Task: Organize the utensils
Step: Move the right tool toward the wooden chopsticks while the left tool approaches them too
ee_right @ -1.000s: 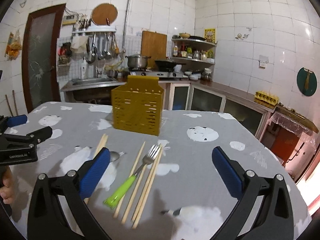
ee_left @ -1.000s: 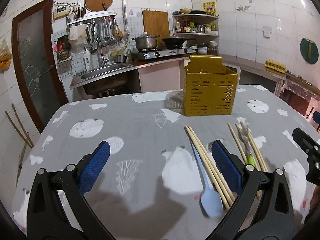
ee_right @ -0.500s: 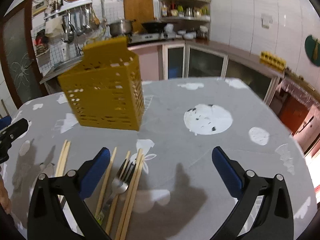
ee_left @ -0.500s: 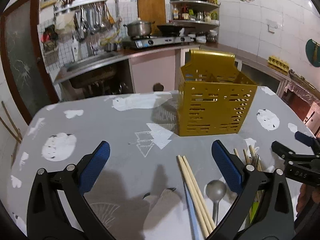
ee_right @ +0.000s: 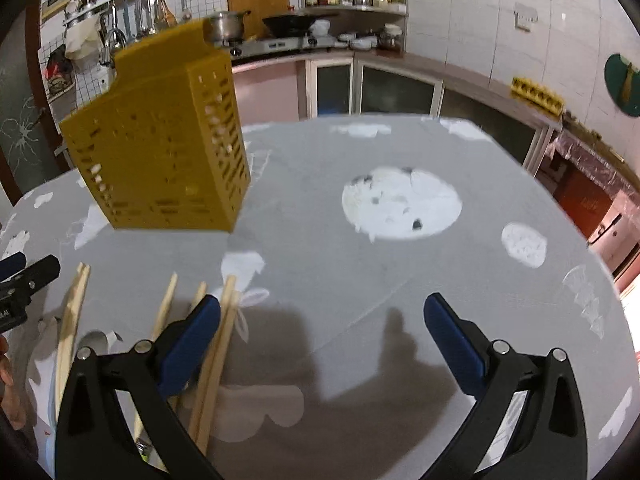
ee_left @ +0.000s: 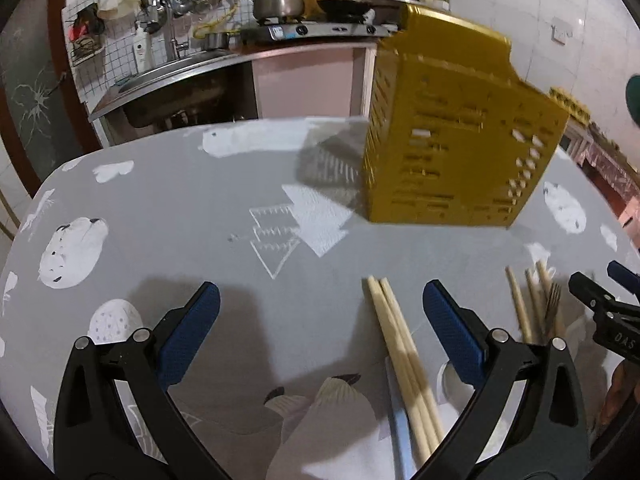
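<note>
Ahead of both claws, a yellow slotted caddy point(ee_left: 452, 136) stands on the bench point(ee_left: 192, 216), which is covered by a grey cloth with white animal prints. In the left wrist view the caddy sits at about 1 o'clock; in the right wrist view it sits at about 10 o'clock point(ee_right: 160, 148). It looks blurred in both.

The left claw point(ee_left: 320, 332) is spread wide and holds nothing. A pair of chopsticks point(ee_left: 404, 364) lies on the cloth between its fingers, nearer the right-hand pad point(ee_left: 454, 334), running from 12 towards 6 o'clock. Just beside them at 5 o'clock lie a pale blue handle point(ee_left: 398, 424) and the bowl of a spoon point(ee_left: 454, 384), partly hidden by the finger. At 3 o'clock more chopsticks point(ee_left: 520, 308) and fork tines point(ee_left: 554, 300) lie together, with the tip of the other claw just above them.

The right claw point(ee_right: 322, 332) is also spread wide and empty. Loose chopsticks point(ee_right: 220, 344) lie at 9 o'clock, passing under its left-hand pad point(ee_right: 192, 344); the pair point(ee_right: 74, 312) lies further out at the left edge. A green fork handle point(ee_right: 142, 450) shows at 7 o'clock, mostly hidden. The cloth between this claw's fingers carries only shadows.
</note>
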